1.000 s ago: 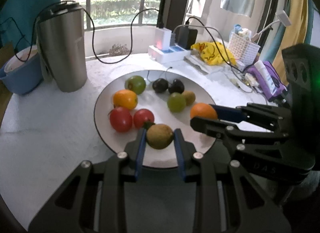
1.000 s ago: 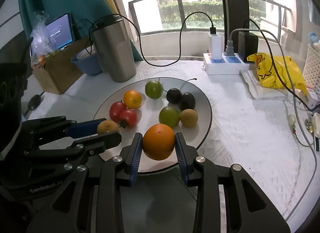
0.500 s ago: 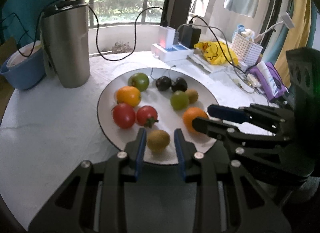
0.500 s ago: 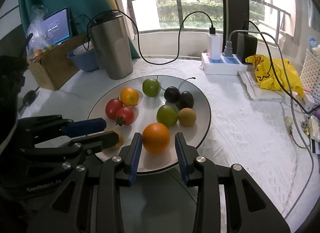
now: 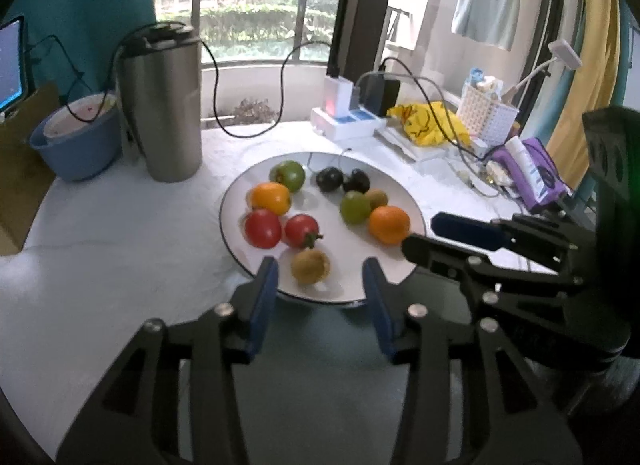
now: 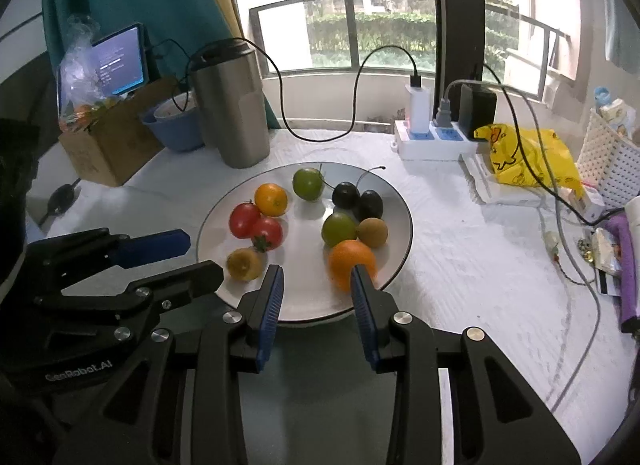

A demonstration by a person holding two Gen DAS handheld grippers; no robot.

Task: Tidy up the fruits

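Both tongs wide, holding nothing.
My left tongs (image 5: 318, 285) frame the brownish kiwi (image 5: 310, 265) at lower centre; right tongs (image 6: 318, 293) flank the orange (image 6: 352, 261) near the plate (image 6: 400, 261) rim.

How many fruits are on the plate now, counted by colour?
Red: 2
Orange: 2
Green: 2
Dark purple: 2
Brown: 2
Total: 10 fruits, all on the plate.

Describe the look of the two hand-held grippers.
Both match: the left hand-held gripper and right hand-held gripper have black skeletal linkages with silver pivot bolts and blue ribbed finger pads. "GenRobot.AI" lettering marks the left body.
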